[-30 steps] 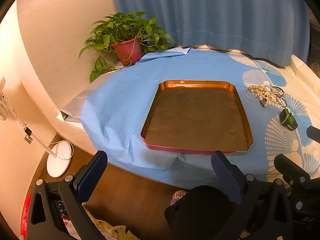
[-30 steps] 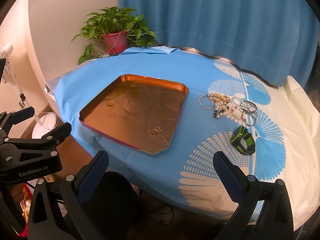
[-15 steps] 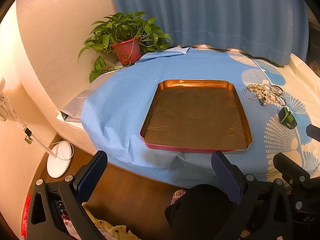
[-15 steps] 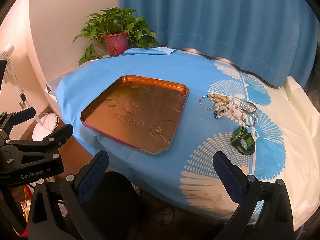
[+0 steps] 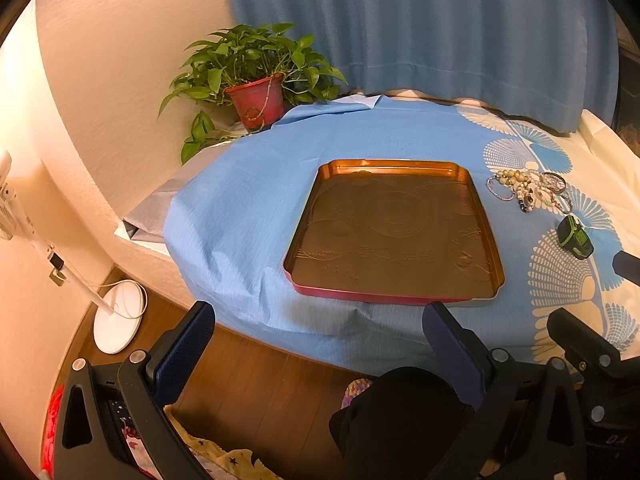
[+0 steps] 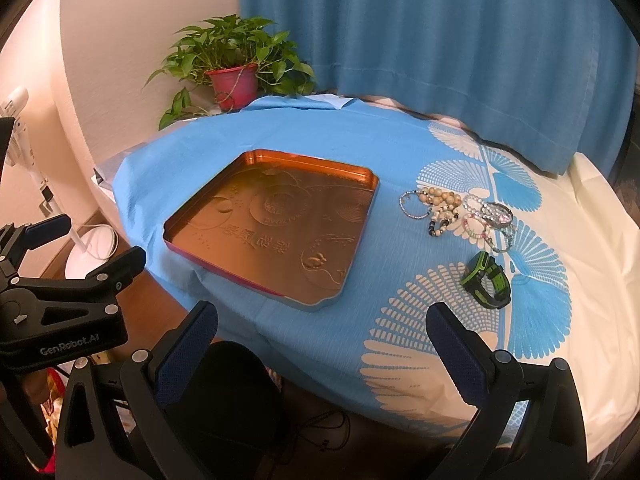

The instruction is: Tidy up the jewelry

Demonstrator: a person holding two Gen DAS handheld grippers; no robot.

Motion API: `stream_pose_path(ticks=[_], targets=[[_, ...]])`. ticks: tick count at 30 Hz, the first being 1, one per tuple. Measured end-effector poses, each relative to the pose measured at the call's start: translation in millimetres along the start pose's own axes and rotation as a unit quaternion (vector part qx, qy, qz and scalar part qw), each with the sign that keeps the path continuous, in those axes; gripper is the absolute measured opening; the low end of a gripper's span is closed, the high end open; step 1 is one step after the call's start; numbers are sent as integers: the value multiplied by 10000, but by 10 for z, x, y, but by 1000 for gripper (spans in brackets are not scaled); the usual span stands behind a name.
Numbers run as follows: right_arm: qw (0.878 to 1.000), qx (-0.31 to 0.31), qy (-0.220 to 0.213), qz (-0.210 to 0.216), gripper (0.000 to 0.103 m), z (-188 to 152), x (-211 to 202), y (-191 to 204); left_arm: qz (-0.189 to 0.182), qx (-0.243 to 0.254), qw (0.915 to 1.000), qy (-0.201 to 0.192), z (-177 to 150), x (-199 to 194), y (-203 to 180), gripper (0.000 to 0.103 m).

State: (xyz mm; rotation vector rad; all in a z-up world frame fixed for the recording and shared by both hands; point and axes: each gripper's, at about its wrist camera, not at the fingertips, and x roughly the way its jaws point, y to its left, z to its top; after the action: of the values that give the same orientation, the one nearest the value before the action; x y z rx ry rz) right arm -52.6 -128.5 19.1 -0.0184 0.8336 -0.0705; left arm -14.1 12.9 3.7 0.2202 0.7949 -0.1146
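- Blue curtains [image 6: 440, 40] and a cream wall back a desk draped in a blue cloth [image 6: 280, 148] printed with white fan shapes.
- At the far left corner we see a potted plant [image 5: 256, 80] in a red pot, beside the edge of the cloth.
- On the cloth lies a shallow copper-coloured tray [image 6: 372, 184], embossed with circles and characters; nothing rests in it.
- Just right of the tray's far corner we find a heap of beaded bracelets [image 6: 456, 212], tangled together on the cloth and apart from the tray rim.
- Nearer and right of the heap sits a black-and-green wristband [image 6: 486, 280], lying alone on the fan print.
- Our left gripper [image 5: 320, 332] hangs off the near edge of the desk, jaws spread wide, holding nothing.
- Our right gripper [image 6: 322, 332] hovers near the desk's edge, between tray and wristband, jaws likewise spread and empty.
- Below on the wooden floor stands a white round lamp base [image 5: 120, 320].
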Motion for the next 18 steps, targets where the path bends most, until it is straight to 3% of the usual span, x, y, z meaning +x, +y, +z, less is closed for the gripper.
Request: stream_pose_path(ticks=[18], targets=[[10000,14,10,11,103,-7,-15,1,0,22,10000,-4,-5,1,5,103]])
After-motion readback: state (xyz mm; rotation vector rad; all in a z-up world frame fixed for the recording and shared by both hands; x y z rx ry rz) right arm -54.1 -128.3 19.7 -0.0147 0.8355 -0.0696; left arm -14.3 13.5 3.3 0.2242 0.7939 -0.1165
